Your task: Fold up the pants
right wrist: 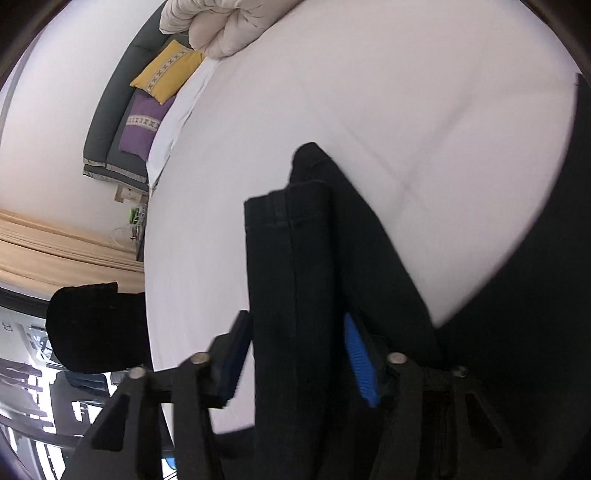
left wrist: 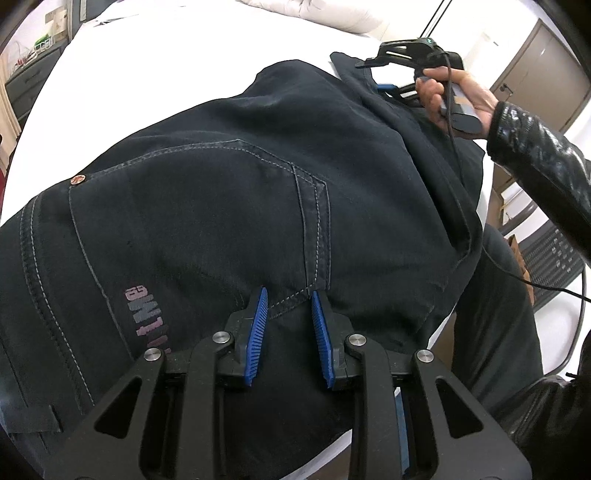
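Dark navy jeans (left wrist: 221, 192) lie on a white bed (left wrist: 166, 55), seat side up with a back pocket, a copper rivet and a pink print showing. My left gripper (left wrist: 287, 293) hovers open just over the seat seam, its blue pads apart, nothing between them. My right gripper (right wrist: 297, 317) has the hem end of a pant leg (right wrist: 288, 229) lying between its blue pads with gaps on both sides, lifted over the bed. In the left wrist view the right gripper (left wrist: 388, 83) is at the far right with the leg draped back over the jeans.
A beige duvet (right wrist: 218, 22) is bunched at the far end of the bed. A yellow cushion (right wrist: 166, 72) and a purple cushion (right wrist: 142, 125) lie on a grey bench beyond. A chair (left wrist: 554, 258) and my leg stand at the bed's right edge.
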Demonstrator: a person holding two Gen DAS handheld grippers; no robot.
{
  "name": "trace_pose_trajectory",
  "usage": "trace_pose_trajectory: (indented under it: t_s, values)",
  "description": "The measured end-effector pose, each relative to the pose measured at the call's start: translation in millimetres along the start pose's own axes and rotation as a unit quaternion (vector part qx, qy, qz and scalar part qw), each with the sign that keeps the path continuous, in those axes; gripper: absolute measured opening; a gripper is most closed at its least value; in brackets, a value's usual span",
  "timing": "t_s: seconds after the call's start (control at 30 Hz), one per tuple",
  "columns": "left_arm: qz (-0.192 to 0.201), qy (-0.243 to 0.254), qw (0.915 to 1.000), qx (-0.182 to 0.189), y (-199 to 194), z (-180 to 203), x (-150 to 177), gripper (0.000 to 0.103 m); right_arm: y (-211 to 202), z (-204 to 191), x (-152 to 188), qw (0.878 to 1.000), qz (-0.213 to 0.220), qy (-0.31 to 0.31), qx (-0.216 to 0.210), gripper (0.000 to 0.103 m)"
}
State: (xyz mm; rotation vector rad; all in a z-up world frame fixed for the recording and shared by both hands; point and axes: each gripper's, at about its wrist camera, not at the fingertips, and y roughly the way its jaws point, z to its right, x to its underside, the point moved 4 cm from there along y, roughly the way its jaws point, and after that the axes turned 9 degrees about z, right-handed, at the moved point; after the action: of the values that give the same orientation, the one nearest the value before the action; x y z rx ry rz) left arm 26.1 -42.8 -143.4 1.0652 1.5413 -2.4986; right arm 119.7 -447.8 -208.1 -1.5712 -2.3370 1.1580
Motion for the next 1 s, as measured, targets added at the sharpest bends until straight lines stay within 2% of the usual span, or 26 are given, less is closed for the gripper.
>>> trace_pose_trajectory:
  t_s: [0.07,0.1,0.2,0.33,0.4,0.47,0.57,0.6,0.73,0.87,0.93,0.97,1.0]
  values:
    - [-0.002,0.003,1.0000,-0.002,0,0,0,0.024,10,-4,-3,1.000,-0.009,-0.010,-0.003,0.006]
    - [-0.003,0.004,1.0000,-0.003,-1,1,0,0.024,13,-7,-3,1.000,-0.004,-0.020,-0.004,0.006]
    - [-0.004,0.006,0.9999,-0.007,-1,2,-1,0.024,-18,-25,-8,0.998,0.030,-0.054,-0.018,0.005]
    - [-0.006,0.011,0.9998,-0.014,-1,6,-3,0.024,-94,-17,-19,0.990,0.118,-0.053,-0.049,0.005]
    - [-0.006,0.009,0.9998,-0.017,0,9,-3,0.024,-145,13,-23,0.983,0.172,-0.027,-0.051,0.005]
    - [-0.006,0.005,0.9998,-0.019,0,10,-4,0.024,-178,47,-25,0.978,0.206,0.000,-0.040,0.005]
    - [-0.003,-0.005,0.9998,-0.021,0,10,-5,0.024,-218,119,-13,0.968,0.242,0.070,-0.013,0.005]
    - [-0.003,-0.006,0.9997,-0.022,0,11,-5,0.024,-224,148,-4,0.965,0.242,0.099,0.003,0.004]
    - [-0.008,0.002,0.9993,-0.036,0,16,-6,0.024,-220,198,18,0.962,0.237,0.133,0.036,0.005]
    - [-0.010,0.008,0.9987,-0.050,2,24,-9,0.024,-208,212,15,0.961,0.222,0.164,-0.017,0.007]
    - [-0.010,0.008,0.9985,-0.054,3,28,-8,0.024,-202,209,9,0.961,0.215,0.169,-0.039,0.014]
    - [-0.010,0.007,0.9984,-0.055,3,29,-9,0.024,-203,209,6,0.960,0.216,0.170,-0.048,0.022]
    - [-0.010,0.006,0.9983,-0.057,3,29,-9,0.024,-201,211,0,0.958,0.223,0.174,-0.054,0.024]
